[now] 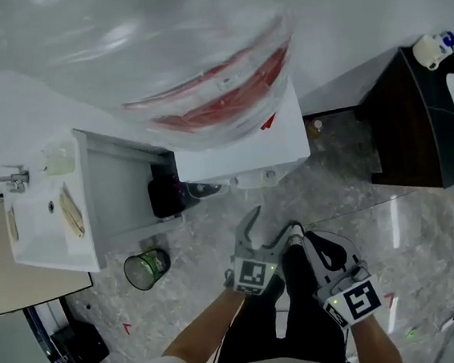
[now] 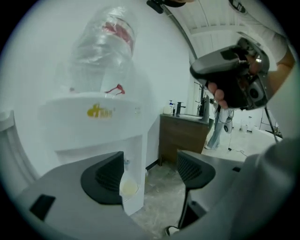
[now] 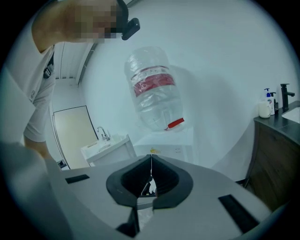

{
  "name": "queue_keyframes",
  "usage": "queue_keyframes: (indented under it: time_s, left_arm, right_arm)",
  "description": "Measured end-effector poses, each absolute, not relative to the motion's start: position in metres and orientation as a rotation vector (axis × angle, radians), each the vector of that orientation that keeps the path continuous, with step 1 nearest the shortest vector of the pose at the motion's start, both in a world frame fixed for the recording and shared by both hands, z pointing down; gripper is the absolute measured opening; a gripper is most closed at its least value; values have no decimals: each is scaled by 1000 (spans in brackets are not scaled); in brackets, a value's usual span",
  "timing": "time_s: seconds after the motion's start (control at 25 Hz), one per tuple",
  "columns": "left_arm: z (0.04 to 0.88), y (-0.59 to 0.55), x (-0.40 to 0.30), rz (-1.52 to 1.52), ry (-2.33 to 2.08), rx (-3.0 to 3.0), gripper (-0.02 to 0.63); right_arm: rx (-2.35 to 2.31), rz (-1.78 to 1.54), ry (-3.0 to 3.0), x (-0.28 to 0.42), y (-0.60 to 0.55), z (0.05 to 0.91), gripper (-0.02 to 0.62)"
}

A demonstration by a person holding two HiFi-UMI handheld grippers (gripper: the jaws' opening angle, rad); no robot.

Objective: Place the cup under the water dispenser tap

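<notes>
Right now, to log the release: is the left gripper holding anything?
No, the left gripper has its jaws wide apart, with nothing gripped between them.

This looks like a washroom or pantry corner: a white water dispenser (image 1: 239, 147) with an upturned bottle (image 1: 156, 47) stands against a plain white wall (image 1: 355, 18). Beside it are a white washbasin (image 1: 38, 229) with a tap (image 1: 9, 183), a dark wooden vanity (image 1: 395, 131) carrying a pump bottle (image 3: 267, 98), and a polished stone-patterned floor (image 1: 393, 224).

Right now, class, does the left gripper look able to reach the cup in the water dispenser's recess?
Probably yes. The left gripper is open and empty, and the cup stands in the recess of the water dispenser ahead of its jaws, with nothing visible between them.
</notes>
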State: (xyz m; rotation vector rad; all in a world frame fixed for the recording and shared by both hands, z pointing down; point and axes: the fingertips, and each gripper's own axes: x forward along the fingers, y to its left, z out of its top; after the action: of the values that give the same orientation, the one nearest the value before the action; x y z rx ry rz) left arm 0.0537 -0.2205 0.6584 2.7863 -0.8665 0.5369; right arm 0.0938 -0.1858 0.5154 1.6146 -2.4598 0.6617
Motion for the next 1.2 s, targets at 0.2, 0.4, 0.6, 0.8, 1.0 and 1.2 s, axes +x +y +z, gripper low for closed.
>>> queue_keyframes:
  time_s: [0.2, 0.4, 0.6, 0.8, 1.0, 1.2]
  left_arm:
    - [576, -200, 48, 477, -834, 2804, 308]
    - [494, -178, 27, 399, -847, 2794, 70]
    - [433, -154, 7, 413, -830, 2762, 5]
    - [376, -125, -9, 389, -812, 2732, 5]
    - [339, -108, -12, 327, -814, 2727, 5]
    - [322, -106, -15, 301, -819, 2778, 5]
  right_arm:
    - [1648, 626, -2440, 89, -168, 471, 17]
    - [1680, 602, -2424, 82, -146, 424, 17]
    - [1668, 571, -2437, 65, -127, 385, 17]
    - [1655, 514, -2469, 45, -109, 349, 15]
    - [1651, 493, -2463, 29, -96, 334, 15]
    - [1658, 445, -2458, 21, -96, 320, 15]
